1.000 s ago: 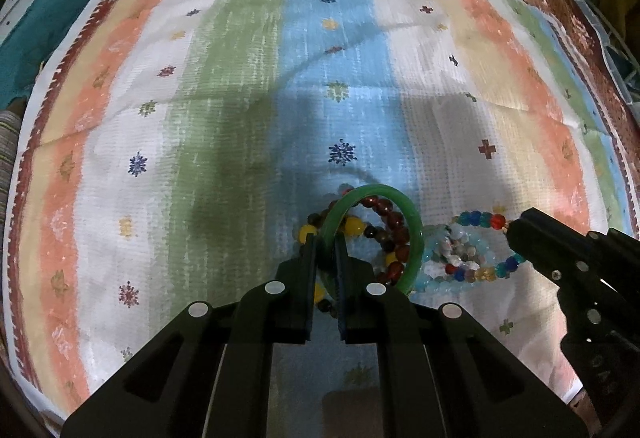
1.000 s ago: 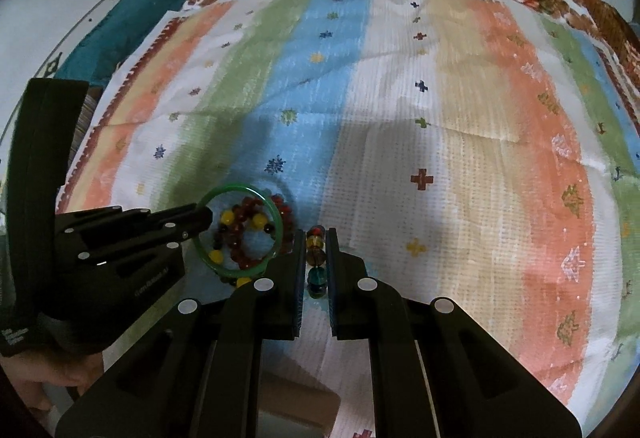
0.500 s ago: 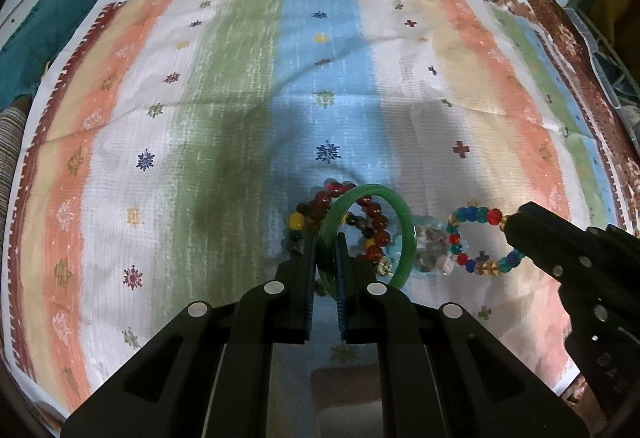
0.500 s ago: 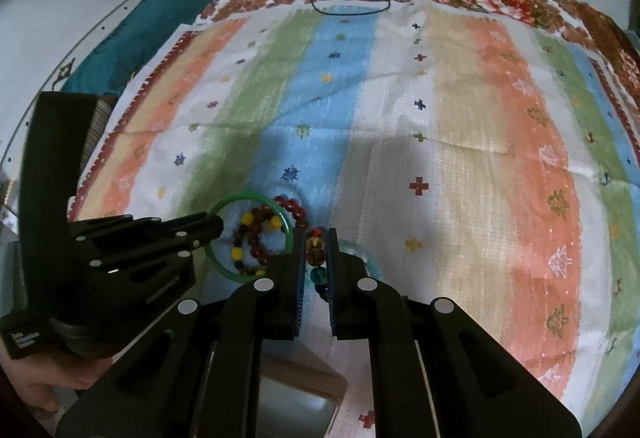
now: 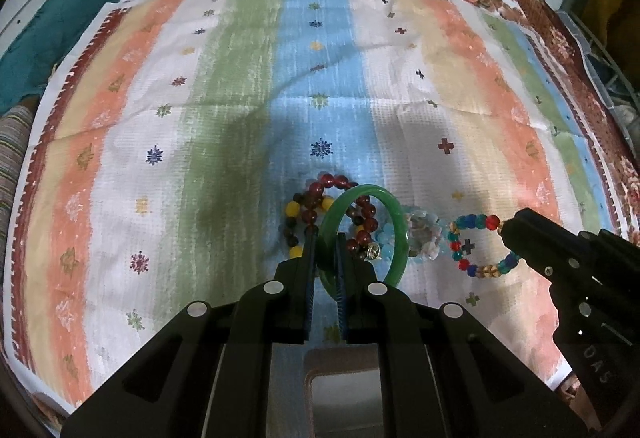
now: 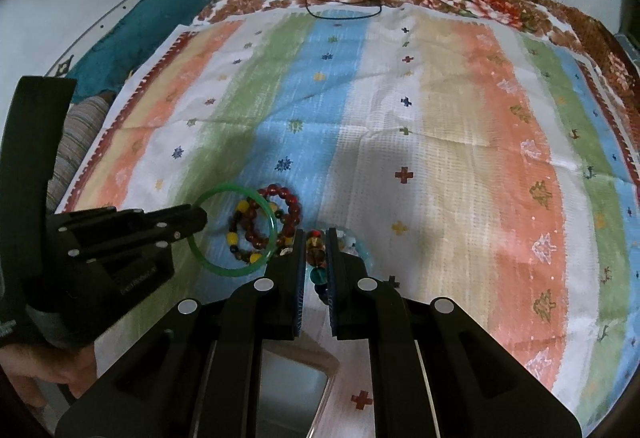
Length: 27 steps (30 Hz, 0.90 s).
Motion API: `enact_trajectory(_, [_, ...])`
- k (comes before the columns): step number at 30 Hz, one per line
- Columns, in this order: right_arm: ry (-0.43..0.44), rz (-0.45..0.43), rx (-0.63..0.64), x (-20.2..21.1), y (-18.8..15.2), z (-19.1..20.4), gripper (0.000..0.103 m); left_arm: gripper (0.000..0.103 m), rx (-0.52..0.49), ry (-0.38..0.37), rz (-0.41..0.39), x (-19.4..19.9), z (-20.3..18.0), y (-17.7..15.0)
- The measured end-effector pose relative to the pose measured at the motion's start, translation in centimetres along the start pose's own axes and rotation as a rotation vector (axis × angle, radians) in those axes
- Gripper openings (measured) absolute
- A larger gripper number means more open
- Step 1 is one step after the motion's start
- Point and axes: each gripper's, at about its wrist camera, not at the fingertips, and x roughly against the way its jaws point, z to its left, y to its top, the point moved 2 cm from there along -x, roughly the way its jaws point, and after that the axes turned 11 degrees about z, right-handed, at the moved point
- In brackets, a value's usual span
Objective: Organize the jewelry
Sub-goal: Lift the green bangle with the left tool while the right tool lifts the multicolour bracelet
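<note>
Two bracelets are gripped at once: the green bangle [image 5: 394, 222] is pinched in the closed left gripper [image 5: 325, 238], standing on edge over the dark beaded bracelets [image 5: 320, 197]; the multicoloured bead bracelet [image 5: 476, 242], right of them, is clamped by the right gripper [image 6: 315, 234], its loop hanging leftward above the striped cloth [image 5: 240, 85].

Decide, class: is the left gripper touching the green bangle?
Touching. In the left wrist view the left gripper has both fingers closed against the rim of the green bangle, one finger on each side, no gap showing.
</note>
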Motion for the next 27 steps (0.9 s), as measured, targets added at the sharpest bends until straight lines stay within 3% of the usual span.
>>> enact_trajectory(27, [-0.028,-0.081,0.055,4.2,-4.1,2.4,0.011,0.009,-0.030,-0.057,-0.098,5.5,-0.2,-5.6])
